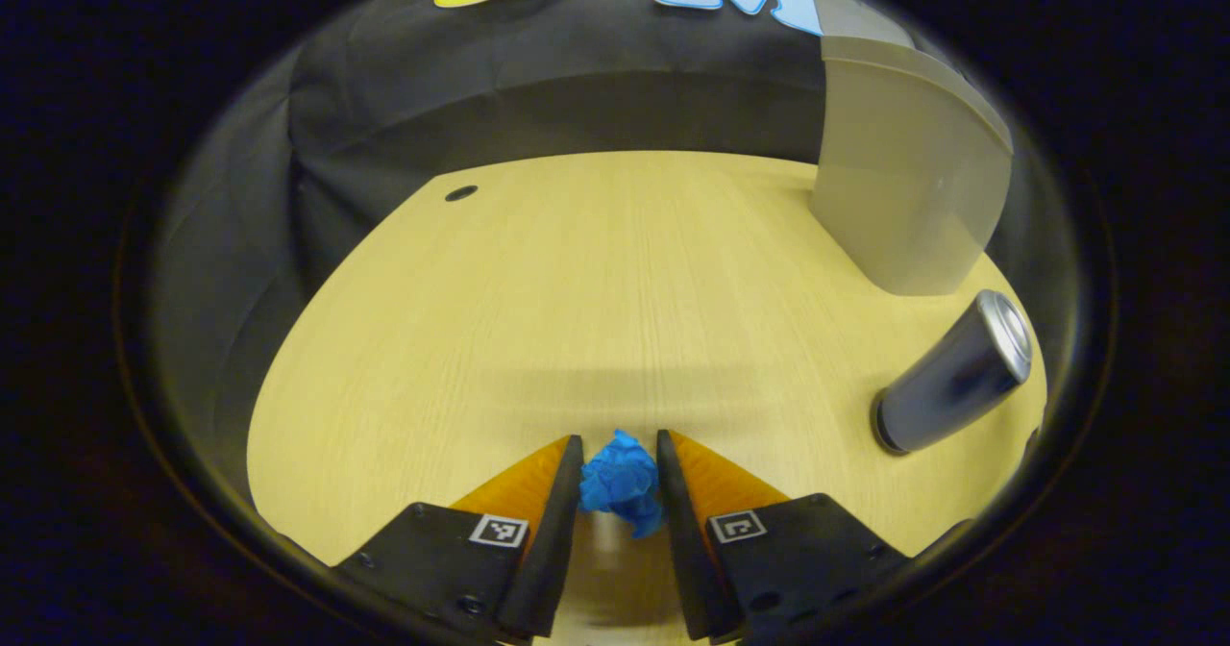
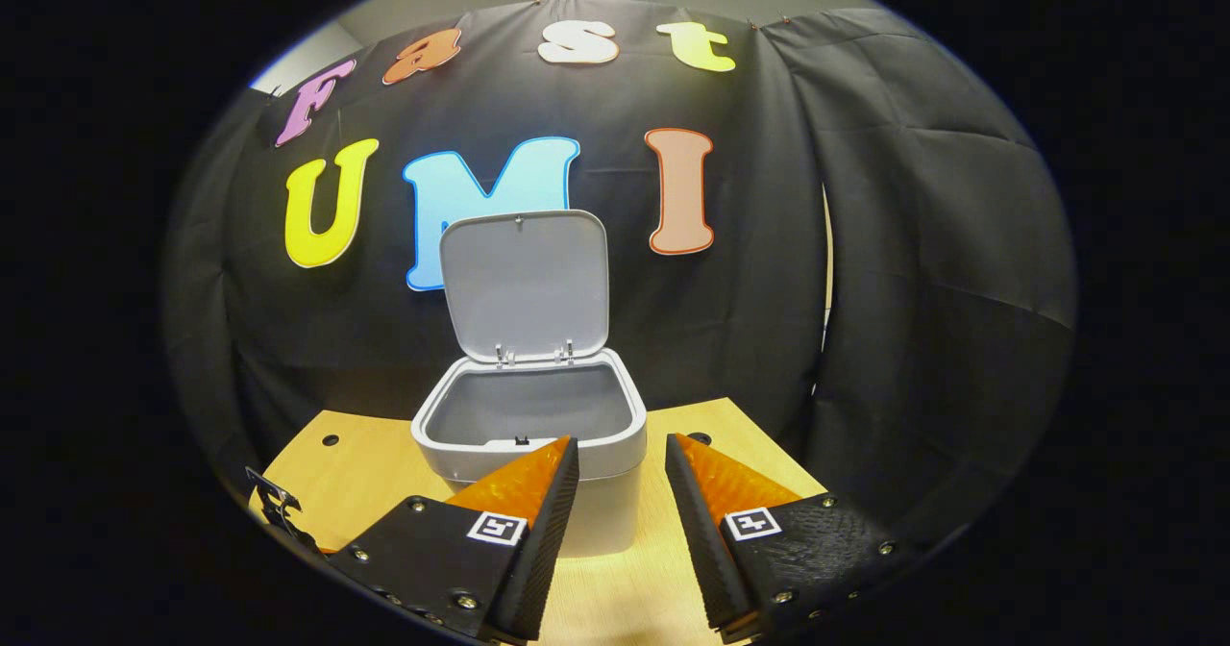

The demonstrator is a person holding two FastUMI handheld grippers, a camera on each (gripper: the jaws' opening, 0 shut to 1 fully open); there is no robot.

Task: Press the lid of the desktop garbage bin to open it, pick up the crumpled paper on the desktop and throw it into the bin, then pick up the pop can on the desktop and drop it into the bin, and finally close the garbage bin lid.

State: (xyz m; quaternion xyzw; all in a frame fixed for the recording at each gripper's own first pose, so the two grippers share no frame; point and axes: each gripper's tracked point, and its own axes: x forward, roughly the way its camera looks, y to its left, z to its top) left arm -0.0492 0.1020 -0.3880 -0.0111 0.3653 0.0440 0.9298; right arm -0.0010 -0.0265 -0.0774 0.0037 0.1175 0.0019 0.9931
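The blue crumpled paper (image 1: 622, 481) sits between the fingers of my left gripper (image 1: 620, 456), and both fingers press on its sides above the wooden table (image 1: 577, 290). A silver pop can (image 1: 953, 375) stands on the table to the right, well clear of the gripper. Behind the can is the grey bin (image 1: 903, 185). In the right gripper view the bin (image 2: 530, 425) is straight ahead with its lid (image 2: 525, 283) swung up and its inside bare. My right gripper (image 2: 622, 459) hangs open just before the bin's front rim, holding nothing.
Black cloth walls close the booth behind and beside the table. A small dark hole (image 1: 461, 192) marks the table's far left corner, and two more (image 2: 330, 440) flank the bin. The table's right edge (image 2: 769, 449) lies close to the bin.
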